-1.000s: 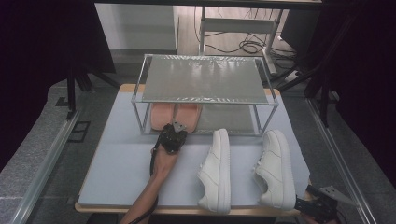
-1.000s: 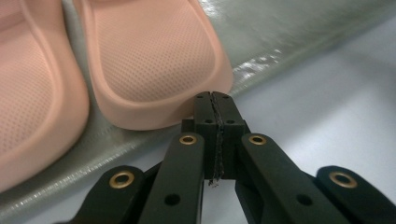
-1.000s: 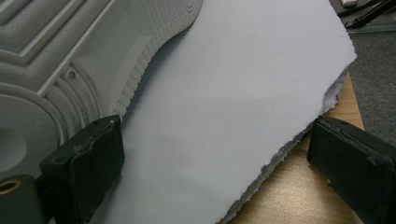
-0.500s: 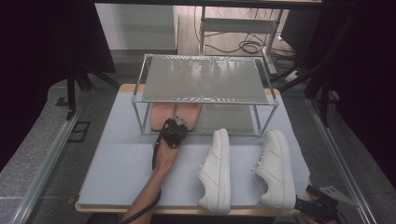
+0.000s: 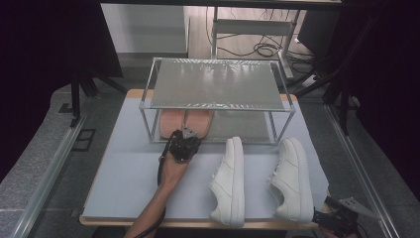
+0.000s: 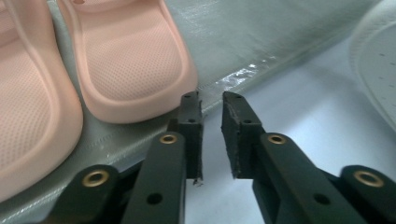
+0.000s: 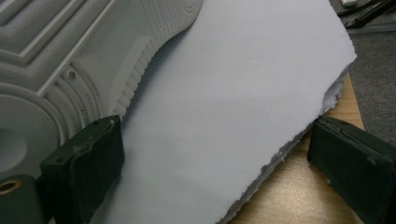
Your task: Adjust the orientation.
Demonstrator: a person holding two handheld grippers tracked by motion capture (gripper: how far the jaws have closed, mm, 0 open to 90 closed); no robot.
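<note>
A pair of pink slippers (image 5: pixel 185 121) lies on the lower shelf of a metal shoe rack (image 5: pixel 218 89). My left gripper (image 5: pixel 184 136) is at the shelf's front edge, just short of the slippers. In the left gripper view its jaws (image 6: pixel 211 100) stand a narrow gap apart with nothing between them, next to the heel of one slipper (image 6: pixel 135 60). Two white sneakers (image 5: pixel 230 178) (image 5: pixel 292 178) lie on the grey mat. My right gripper (image 5: pixel 329 213) is at the table's front right corner, wide open (image 7: pixel 215 126), with a sneaker sole (image 7: pixel 56 60) by its left jaw.
The grey mat (image 5: pixel 129 168) covers the wooden table, whose bare edge (image 7: pixel 289 196) shows at the front right corner. The rack's top shelf is bare. Cables and a stand's legs lie on the floor behind the table. A white sneaker (image 6: pixel 378 74) lies right of the left jaws.
The left hand has barely shifted in front of the rack. The right gripper and both sneakers have stayed in place.
</note>
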